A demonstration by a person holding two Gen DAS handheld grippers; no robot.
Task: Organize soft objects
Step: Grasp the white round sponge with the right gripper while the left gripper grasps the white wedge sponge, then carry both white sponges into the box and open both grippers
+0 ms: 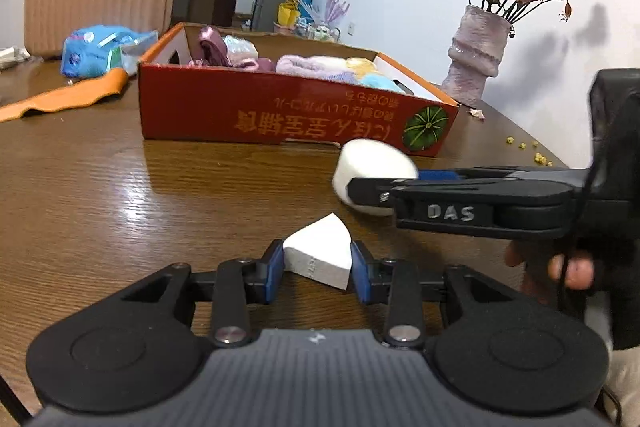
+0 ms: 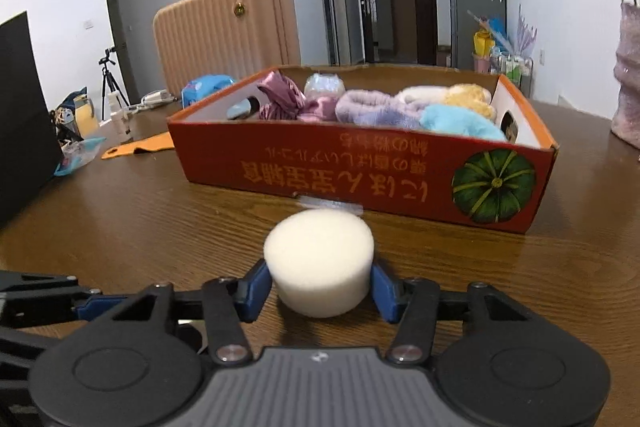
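Blue pads of the left gripper (image 1: 317, 267) press on both sides of a white wedge-shaped sponge (image 1: 318, 255), which sits on the brown wooden table (image 1: 120, 187) with its narrow end pointing away; the jaws are closed down to the wedge's width and grip it. Just beyond and to the right, the right gripper (image 2: 320, 285) has its blue pads against the two sides of a white round sponge (image 2: 319, 261), a short cylinder standing on the table; the jaws are about half open and closed onto it. In the left wrist view that gripper reaches in from the right, with a person's fingers (image 1: 568, 269) curled around its handle.

Farther back stands a red cardboard box (image 2: 360, 175) with a green pumpkin picture and printed characters upside down on its near wall. Soft things fill it: a purple satin cloth (image 2: 280, 99), a lilac fluffy item (image 2: 368, 109), a yellow fluffy item (image 2: 468, 97) and a light blue fluffy item (image 2: 460, 123). Left of the box lie an orange strip (image 1: 68, 95) and a blue packet (image 1: 104, 47). A pink suitcase (image 2: 228, 31) stands behind, and a textured vase (image 1: 478, 55) of dried roses stands to the right.
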